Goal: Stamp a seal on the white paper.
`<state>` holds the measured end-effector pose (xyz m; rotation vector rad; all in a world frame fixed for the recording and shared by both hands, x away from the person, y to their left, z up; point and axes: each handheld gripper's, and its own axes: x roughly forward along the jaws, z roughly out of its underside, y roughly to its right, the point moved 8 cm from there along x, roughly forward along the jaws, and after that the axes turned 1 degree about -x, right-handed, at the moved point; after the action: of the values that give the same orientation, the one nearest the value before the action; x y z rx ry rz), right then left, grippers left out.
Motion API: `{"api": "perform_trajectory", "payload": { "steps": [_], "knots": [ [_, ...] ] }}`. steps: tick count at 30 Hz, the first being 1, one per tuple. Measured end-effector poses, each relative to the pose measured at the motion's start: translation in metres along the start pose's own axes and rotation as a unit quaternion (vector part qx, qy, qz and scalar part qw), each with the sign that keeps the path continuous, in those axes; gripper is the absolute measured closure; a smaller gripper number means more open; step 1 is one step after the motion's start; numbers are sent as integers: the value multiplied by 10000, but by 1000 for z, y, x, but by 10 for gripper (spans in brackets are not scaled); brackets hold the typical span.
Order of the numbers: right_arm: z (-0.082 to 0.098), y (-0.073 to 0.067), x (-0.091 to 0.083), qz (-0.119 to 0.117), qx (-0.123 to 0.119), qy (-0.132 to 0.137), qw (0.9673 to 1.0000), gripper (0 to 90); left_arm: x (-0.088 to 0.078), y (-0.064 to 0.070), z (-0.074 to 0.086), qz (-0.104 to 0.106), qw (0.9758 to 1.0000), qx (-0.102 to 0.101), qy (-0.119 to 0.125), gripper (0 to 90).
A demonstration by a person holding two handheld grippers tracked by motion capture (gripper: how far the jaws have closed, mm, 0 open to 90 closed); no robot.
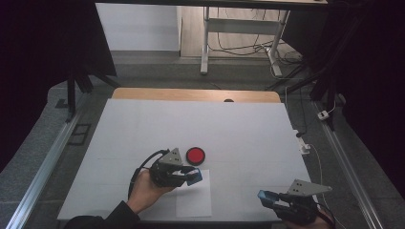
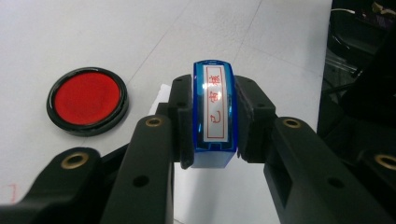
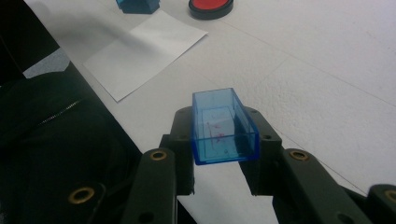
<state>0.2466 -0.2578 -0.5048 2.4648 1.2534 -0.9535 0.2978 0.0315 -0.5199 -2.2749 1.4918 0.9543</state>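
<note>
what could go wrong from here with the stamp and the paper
The blue rectangular stamp in the left gripper hangs at the top edge of the loose white paper sheet, so the print may land partly off it. The sheet may slide. The round red ink pad sits close by and could get knocked.

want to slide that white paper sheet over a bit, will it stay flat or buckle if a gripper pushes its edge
The paper sheet looks thin and lies flat on the table, so it is probably floppy and light. A push at its edge would likely buckle or lift it. Nothing seems to weigh it down, so pressing from above and dragging may work better.
</note>
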Motion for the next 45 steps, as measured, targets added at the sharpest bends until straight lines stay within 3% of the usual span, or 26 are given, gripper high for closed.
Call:
{"api": "perform_trajectory", "payload": {
  "steps": [13,21,27,35,42,45],
  "knots": [
    [0,0,0,-21,3,10,10000,685,17,-3,14,-116,9999,-29,-101,704],
    [0,0,0,-23,-1,-5,10000,685,25,-5,21,-91,9995,-91,-282,704],
    [0,0,0,-13,0,-7,10000,685,32,-3,26,-121,9990,-20,-421,705],
    [0,0,0,-41,-2,-21,10000,685,33,1,28,-239,9991,64,-350,707],
    [1,-1,1,-33,-4,-48,10000,685,34,1,31,-259,9993,-179,-185,708],
    [1,-1,1,-31,-11,-57,10000,685,35,4,31,-381,9990,-96,-213,708]
  ]
}}
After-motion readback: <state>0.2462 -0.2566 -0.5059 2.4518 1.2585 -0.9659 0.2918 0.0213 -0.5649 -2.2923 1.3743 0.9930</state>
